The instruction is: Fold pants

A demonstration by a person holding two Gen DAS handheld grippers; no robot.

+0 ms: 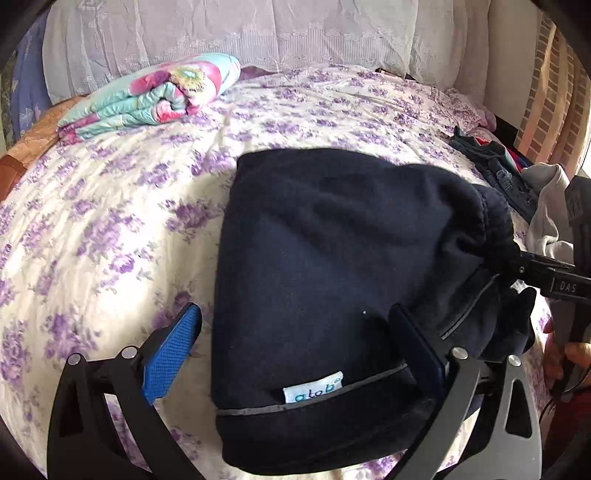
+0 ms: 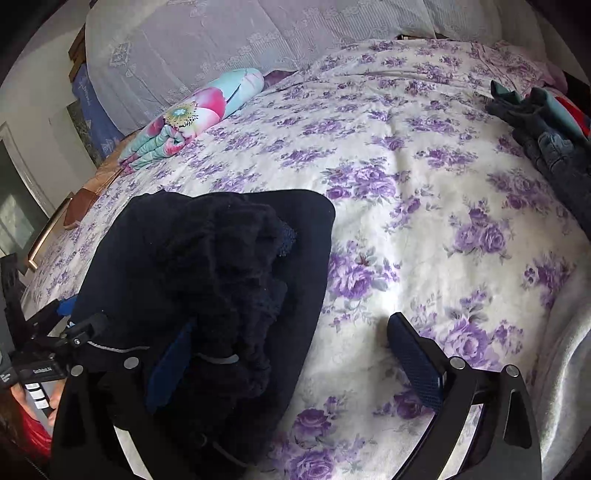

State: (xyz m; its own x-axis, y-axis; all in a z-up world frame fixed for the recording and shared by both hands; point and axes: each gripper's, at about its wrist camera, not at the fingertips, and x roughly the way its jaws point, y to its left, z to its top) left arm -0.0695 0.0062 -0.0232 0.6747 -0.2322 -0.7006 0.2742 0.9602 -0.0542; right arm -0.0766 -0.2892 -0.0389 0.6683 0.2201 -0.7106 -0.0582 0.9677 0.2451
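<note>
The dark navy pants point(image 1: 332, 258) lie folded in a compact bundle on the purple-flowered bed cover point(image 1: 110, 221), with a small white label point(image 1: 313, 392) near the front edge. My left gripper point(image 1: 295, 332) is open, its fingers straddling the bundle's near left part. In the left wrist view the other gripper touches the bunched elastic waistband point(image 1: 495, 229) at the bundle's right side. In the right wrist view the pants point(image 2: 221, 277) lie at lower left. My right gripper point(image 2: 291, 354) is open, its left finger against the waistband folds, its right finger point(image 2: 413, 362) over bare cover.
A rolled floral quilt point(image 1: 155, 96) lies at the far left of the bed. A pile of other clothes point(image 1: 498, 173) sits at the right edge, also in the right wrist view point(image 2: 546, 140). A grey garment point(image 1: 546, 206) lies nearby. White lace pillows point(image 1: 240, 33) line the headboard.
</note>
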